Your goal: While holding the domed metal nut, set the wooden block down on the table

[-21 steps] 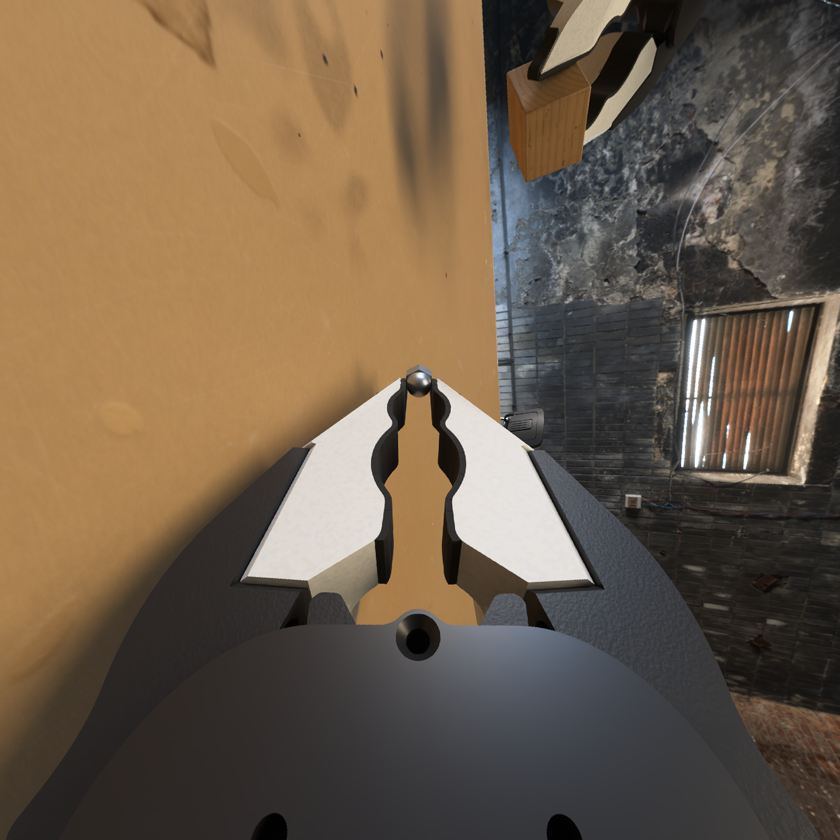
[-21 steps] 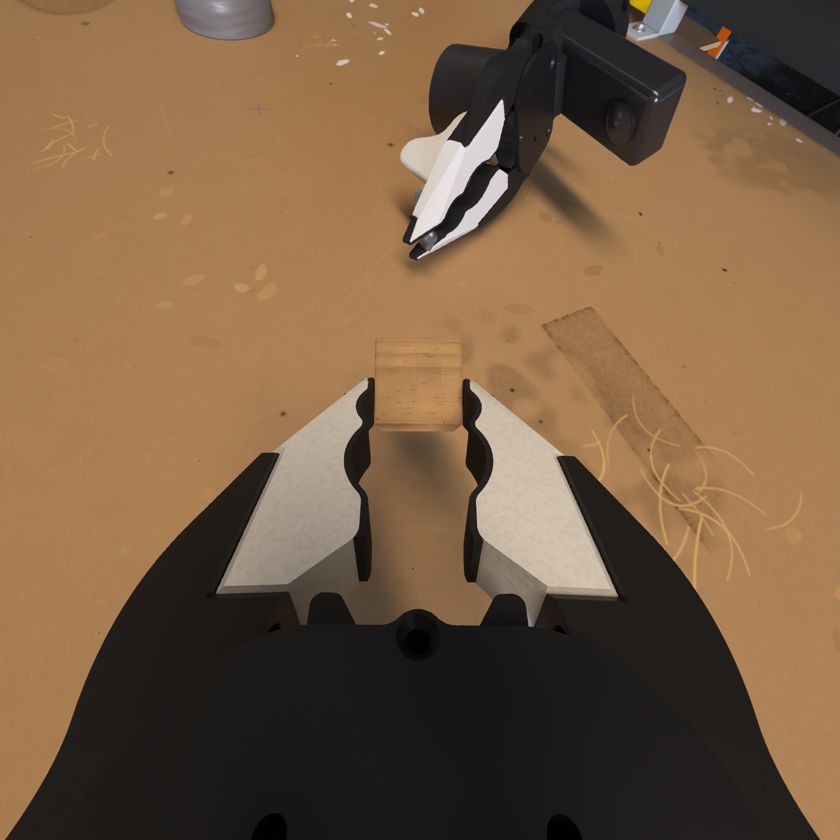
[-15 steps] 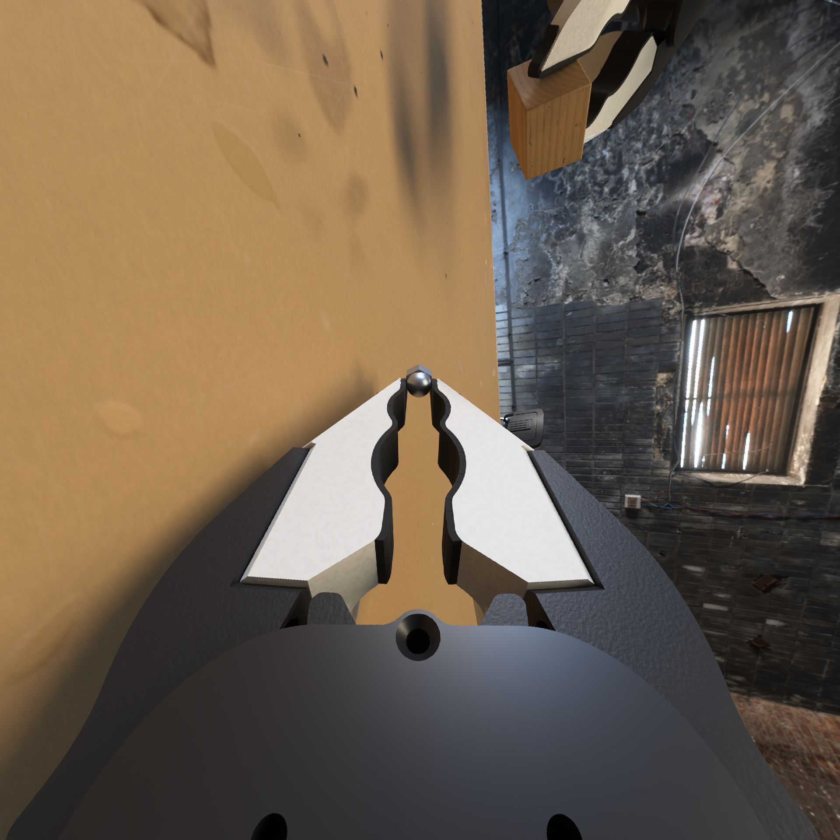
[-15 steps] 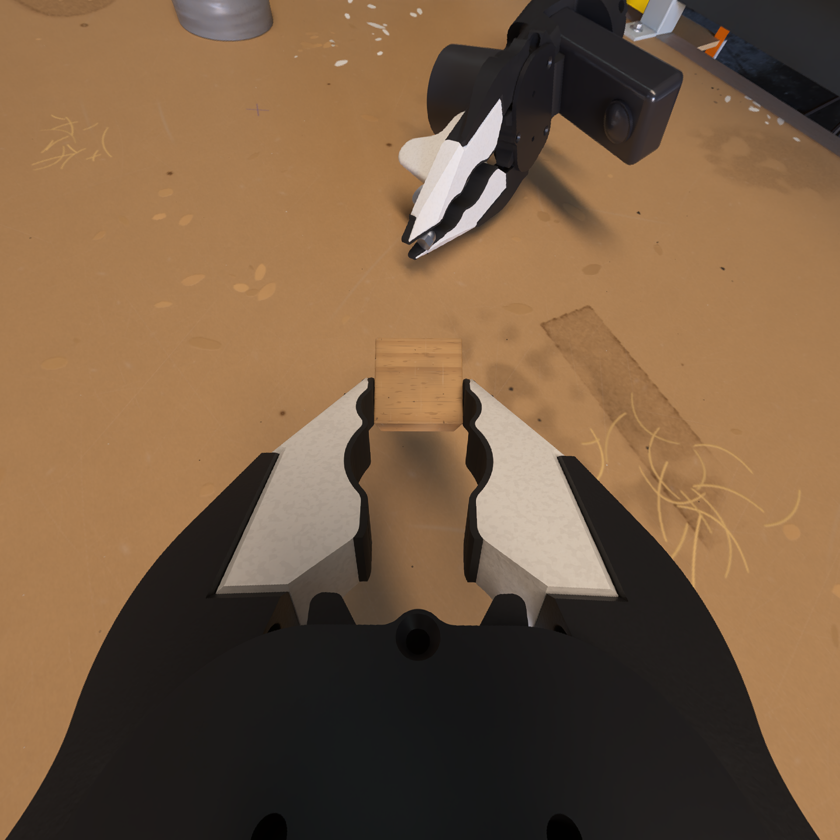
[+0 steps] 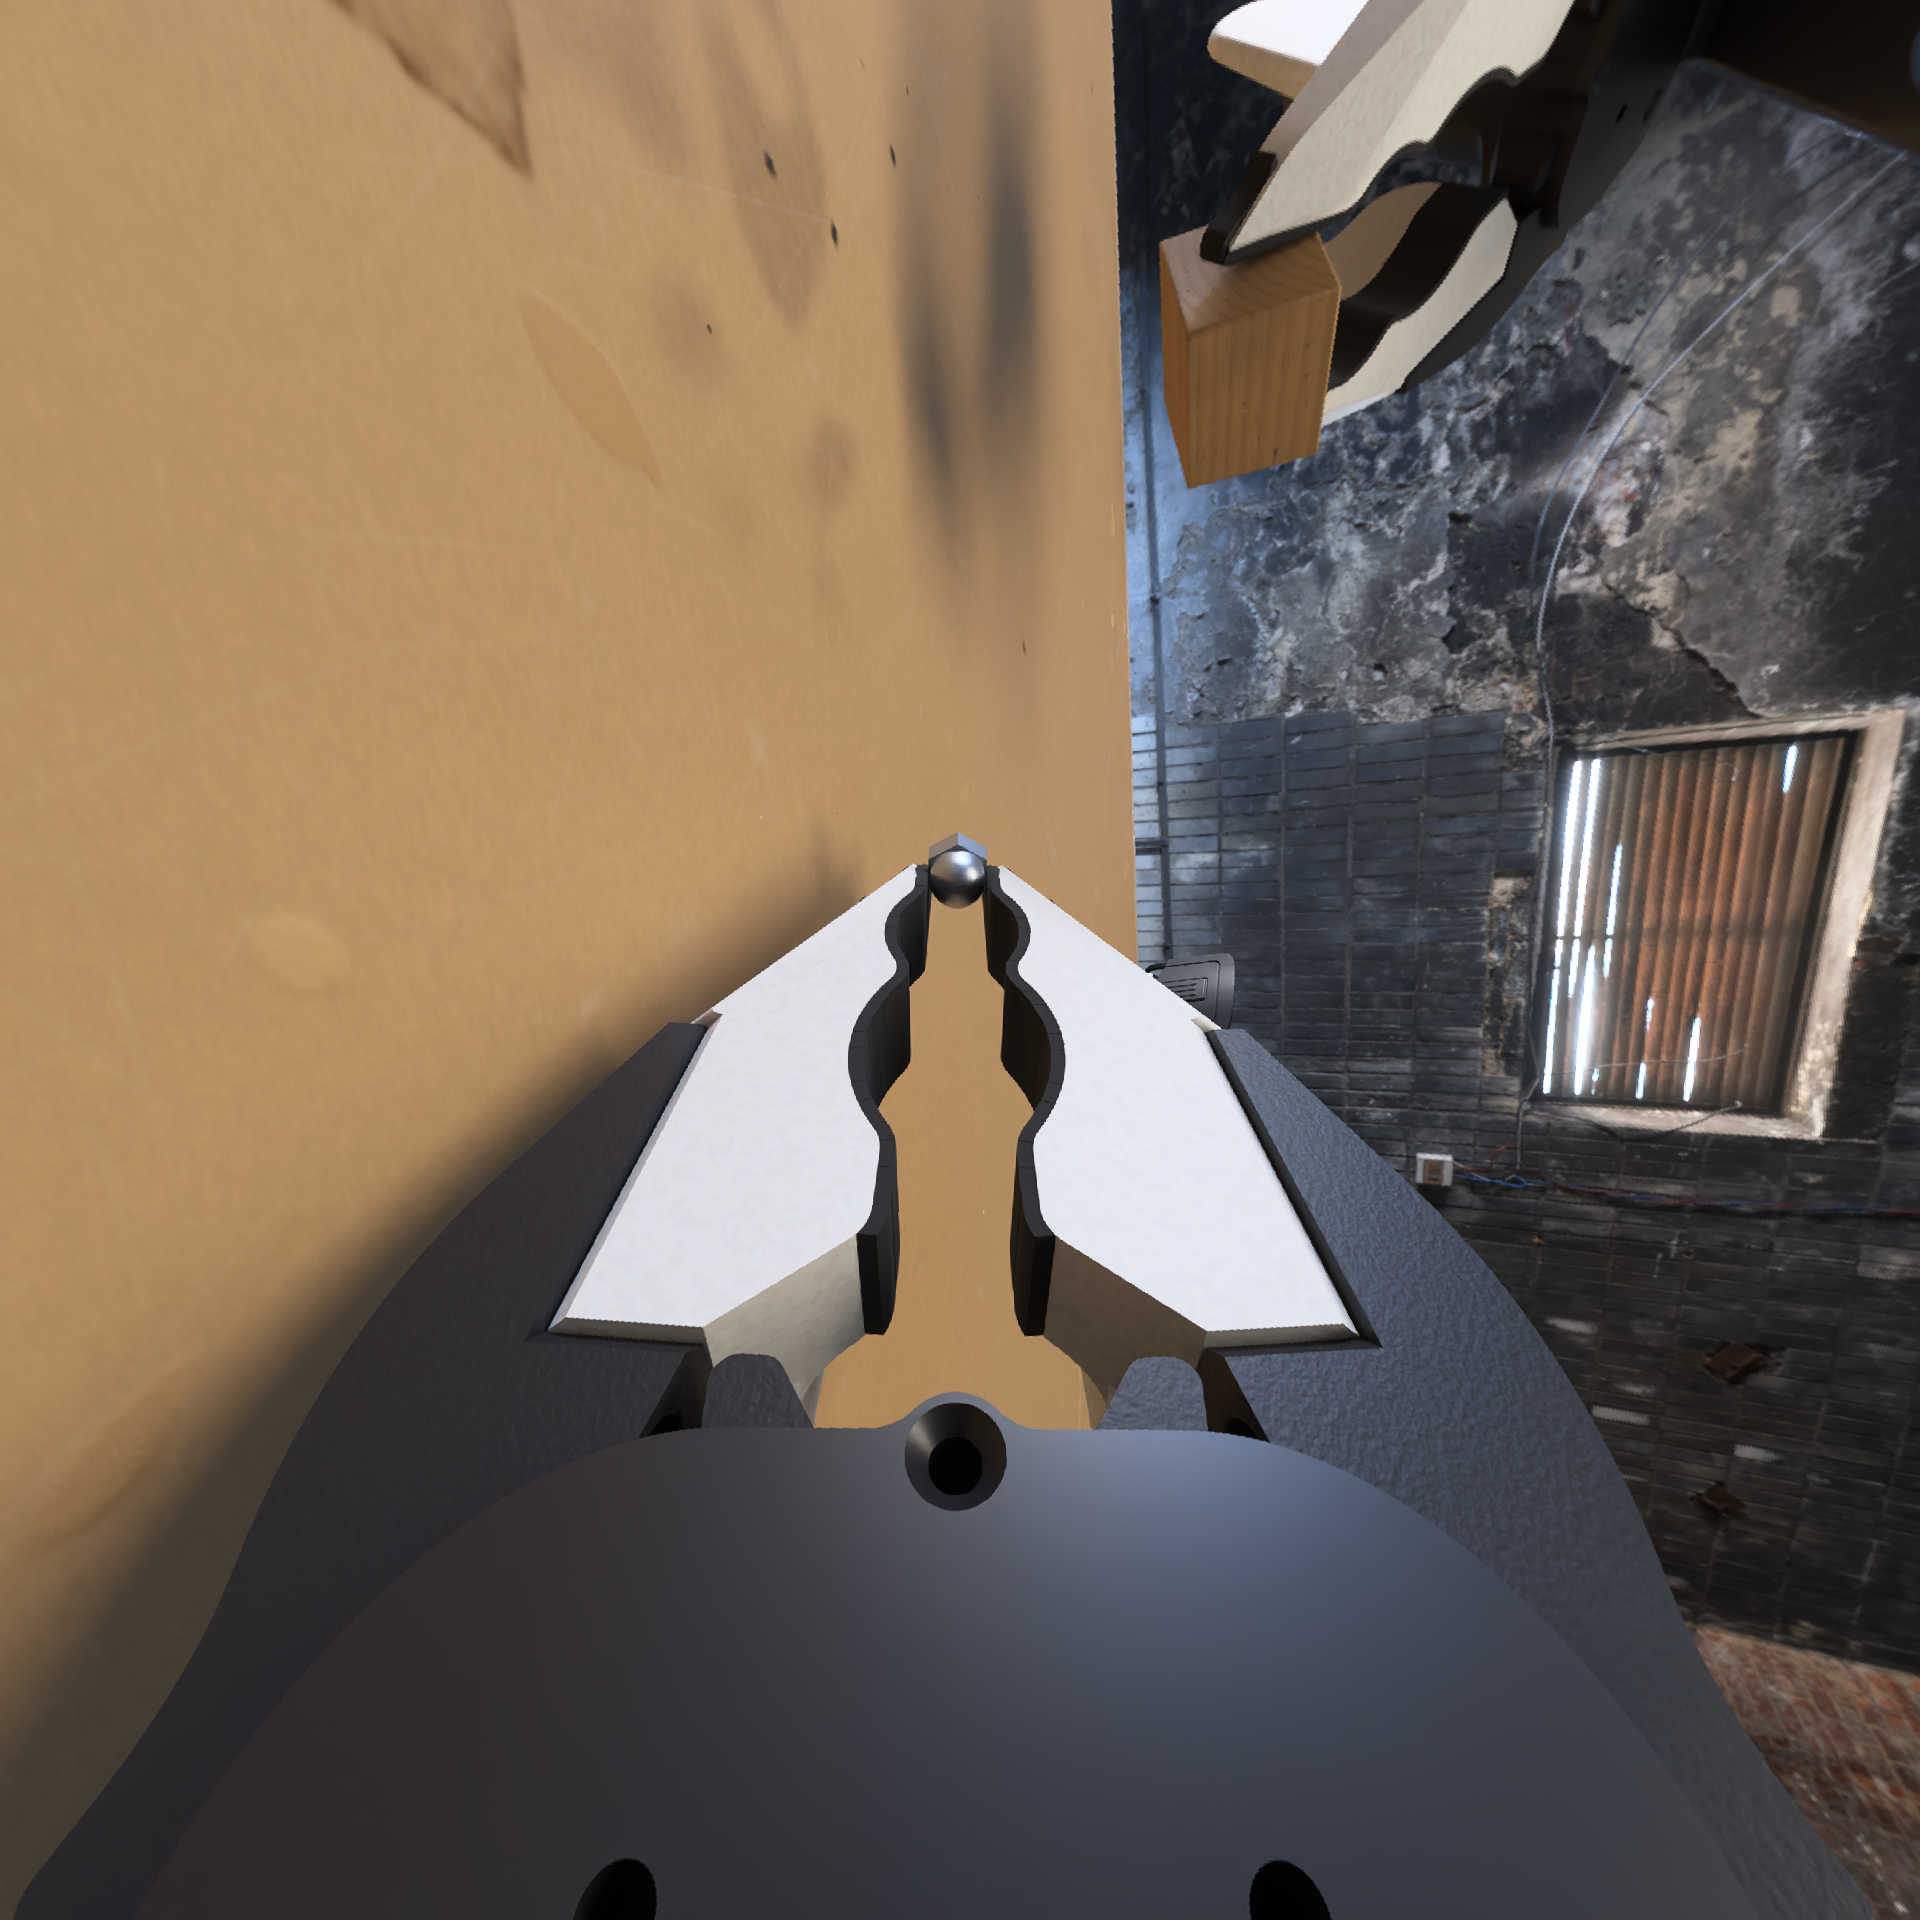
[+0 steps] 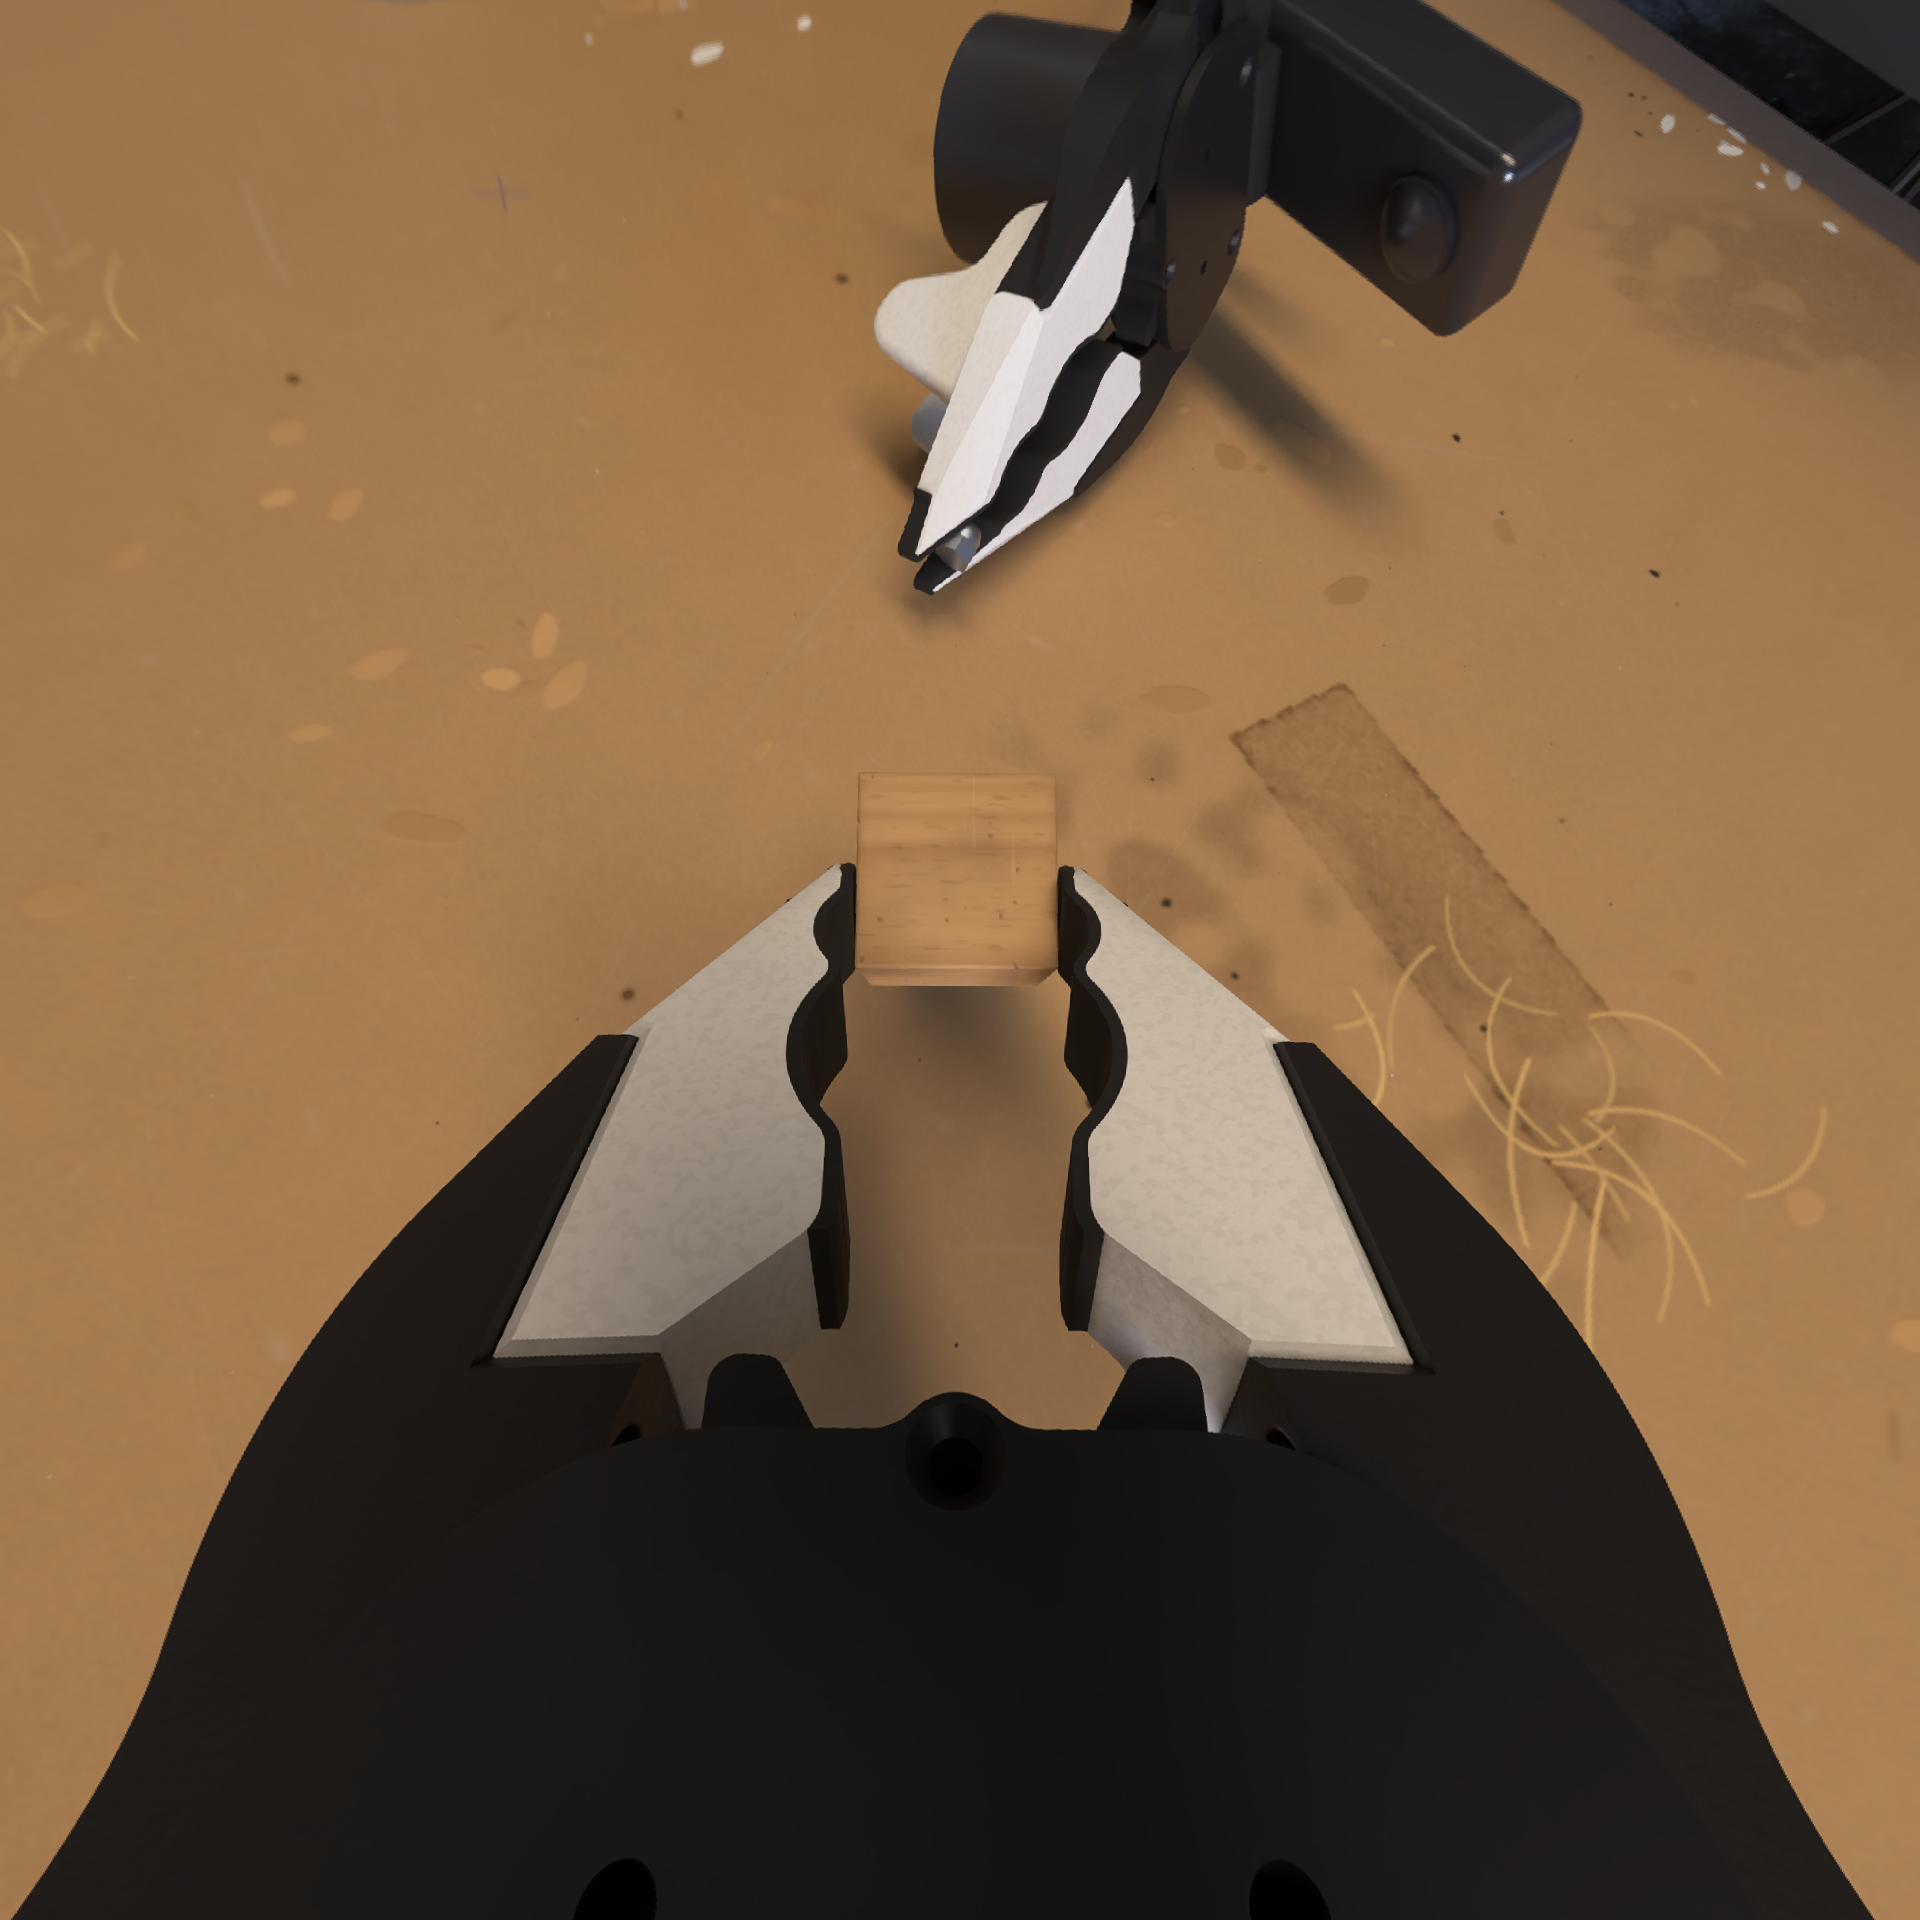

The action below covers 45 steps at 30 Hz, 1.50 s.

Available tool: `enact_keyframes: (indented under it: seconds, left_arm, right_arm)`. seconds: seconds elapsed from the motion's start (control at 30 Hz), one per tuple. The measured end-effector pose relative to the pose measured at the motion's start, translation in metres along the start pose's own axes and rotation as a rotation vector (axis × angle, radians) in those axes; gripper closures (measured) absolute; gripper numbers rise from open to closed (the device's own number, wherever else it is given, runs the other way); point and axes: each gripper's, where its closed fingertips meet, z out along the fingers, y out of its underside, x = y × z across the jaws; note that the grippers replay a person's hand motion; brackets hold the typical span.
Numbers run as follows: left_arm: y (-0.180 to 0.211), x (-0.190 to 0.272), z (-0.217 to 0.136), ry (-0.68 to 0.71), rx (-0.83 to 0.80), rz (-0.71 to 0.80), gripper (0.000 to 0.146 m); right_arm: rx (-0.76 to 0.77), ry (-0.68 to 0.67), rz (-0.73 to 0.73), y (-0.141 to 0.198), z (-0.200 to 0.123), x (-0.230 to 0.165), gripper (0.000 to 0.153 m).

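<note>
My right gripper point(image 6: 954, 883) is shut on the wooden block point(image 6: 954, 878), a small light-brown cube pinched between the fingertips, held a little above the brown table point(image 6: 416, 935) with a faint shadow under it. In the left wrist view the block point(image 5: 1242, 364) and the right gripper point(image 5: 1351, 239) show at the upper right, clear of the table surface point(image 5: 520, 727). My left gripper point(image 5: 956, 883) is shut on the domed metal nut point(image 5: 956, 878) at its fingertips. The left gripper point(image 6: 940, 561) and the nut point(image 6: 966, 540) also show beyond the block in the right wrist view.
An off-white object point(image 6: 935, 322) lies on the table behind the left gripper. A darker rectangular patch with curled wood shavings point(image 6: 1403, 883) lies to the right of the block. The table's edge point(image 6: 1766, 83) runs across the far right corner.
My right gripper has shifted a little with the block still held; the block sits lower in the left wrist view. The left gripper has kept still with the nut.
</note>
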Motion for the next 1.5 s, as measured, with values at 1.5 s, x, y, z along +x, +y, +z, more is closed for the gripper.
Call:
enact_keyframes:
  seconds: [1.5]
  left_arm:
    - [-0.001,0.000,0.000,0.011,0.001,-0.003,0.136]
  right_arm:
    - [-0.047,-0.059,-0.048,0.011,0.002,-0.009,0.114]
